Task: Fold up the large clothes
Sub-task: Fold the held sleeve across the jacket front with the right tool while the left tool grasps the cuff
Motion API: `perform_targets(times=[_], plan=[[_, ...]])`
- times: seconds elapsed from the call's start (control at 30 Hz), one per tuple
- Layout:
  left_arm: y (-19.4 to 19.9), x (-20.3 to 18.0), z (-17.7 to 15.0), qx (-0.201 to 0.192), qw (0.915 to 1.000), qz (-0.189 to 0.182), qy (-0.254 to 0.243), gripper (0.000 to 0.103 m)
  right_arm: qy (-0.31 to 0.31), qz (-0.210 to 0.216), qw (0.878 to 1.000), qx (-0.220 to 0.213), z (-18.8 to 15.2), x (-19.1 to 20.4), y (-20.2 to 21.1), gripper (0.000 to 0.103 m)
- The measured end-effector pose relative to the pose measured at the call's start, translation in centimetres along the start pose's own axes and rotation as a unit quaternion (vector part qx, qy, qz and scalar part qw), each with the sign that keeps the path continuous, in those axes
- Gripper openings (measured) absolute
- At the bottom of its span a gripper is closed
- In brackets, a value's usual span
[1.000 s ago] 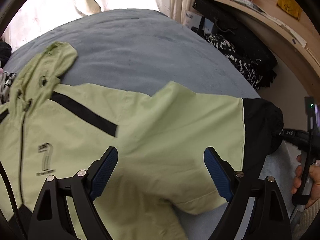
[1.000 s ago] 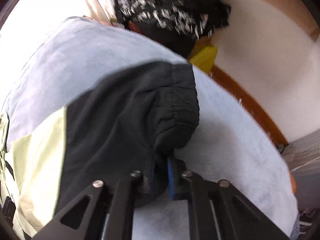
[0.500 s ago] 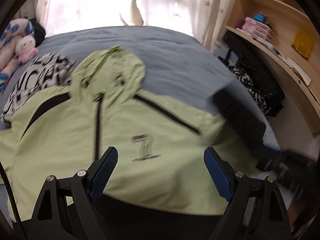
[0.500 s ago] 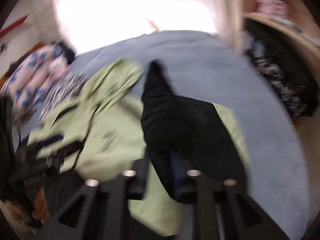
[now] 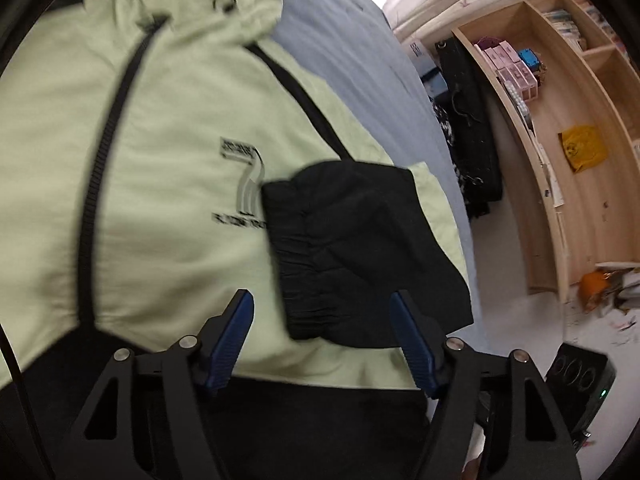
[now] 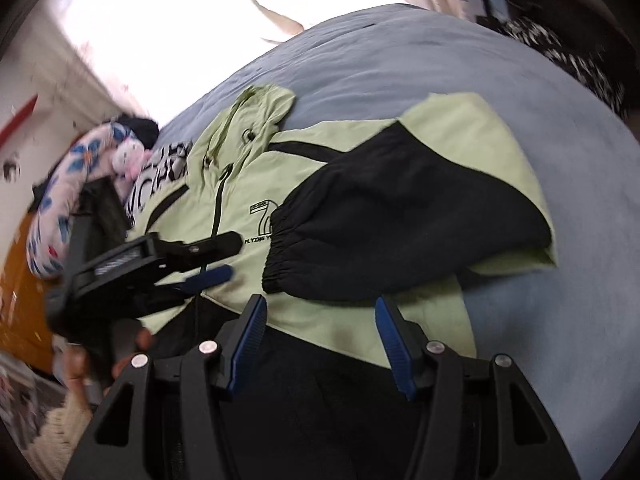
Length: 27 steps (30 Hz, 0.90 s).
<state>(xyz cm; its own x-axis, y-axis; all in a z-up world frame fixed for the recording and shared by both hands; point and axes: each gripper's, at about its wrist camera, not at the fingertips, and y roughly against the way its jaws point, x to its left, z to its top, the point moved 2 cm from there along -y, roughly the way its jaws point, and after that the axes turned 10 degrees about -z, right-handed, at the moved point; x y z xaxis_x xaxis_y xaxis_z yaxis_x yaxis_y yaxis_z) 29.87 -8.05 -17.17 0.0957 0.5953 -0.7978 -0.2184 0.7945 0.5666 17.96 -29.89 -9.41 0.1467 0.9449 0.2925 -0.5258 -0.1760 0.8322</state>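
Right wrist view, jacket (image 6: 256,208) on bed (image 6: 520,92), black sleeve (image 6: 400,216) folded across chest, both claws (image 6: 320,344) (image 5: 324,344) spread, empty

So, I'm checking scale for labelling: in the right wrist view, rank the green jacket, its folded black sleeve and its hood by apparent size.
1. Green jacket
2. Black sleeve, folded over the chest
3. Hood, farthest away, so it looks smaller

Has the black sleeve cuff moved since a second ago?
Yes. The black sleeve cuff has been folded inward, off the grey bedcover and onto the jacket's chest beside the printed logo.
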Motion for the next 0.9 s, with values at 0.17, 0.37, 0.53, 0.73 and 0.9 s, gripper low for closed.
perform_targets(times=[0.17, 0.37, 0.53, 0.73, 0.9], plan=[[-3.6, 0.6, -0.1, 0.016, 0.9995, -0.019, 0.021, 0.068, -0.031, 0.019, 0.999, 0.005, -0.7, -1.4, -0.4, 0.057], [-5.4, -2.8, 0.6, 0.000, 0.9988, 0.034, -0.035, 0.022, -0.029, 0.003, 1.000, 0.008, -1.4, -1.9, -0.6, 0.057], [1.1, -10.8, 2.5, -0.097, 0.9809, 0.058, -0.158, 0.017, -0.016, -0.025, 1.000, -0.011, -1.1, -2.5, 0.7, 0.057], [10.7, -10.5, 3.6, -0.177, 0.9575, 0.119, -0.194, 0.018, -0.002, -0.055, 0.998, -0.019, -0.8, -2.7, 1.2, 0.057], [13.7, -1.6, 2.7, -0.154, 0.9600, 0.191, -0.136, 0.020, 0.010, -0.062, 0.998, -0.004, -1.2, -2.2, 0.4, 0.057]])
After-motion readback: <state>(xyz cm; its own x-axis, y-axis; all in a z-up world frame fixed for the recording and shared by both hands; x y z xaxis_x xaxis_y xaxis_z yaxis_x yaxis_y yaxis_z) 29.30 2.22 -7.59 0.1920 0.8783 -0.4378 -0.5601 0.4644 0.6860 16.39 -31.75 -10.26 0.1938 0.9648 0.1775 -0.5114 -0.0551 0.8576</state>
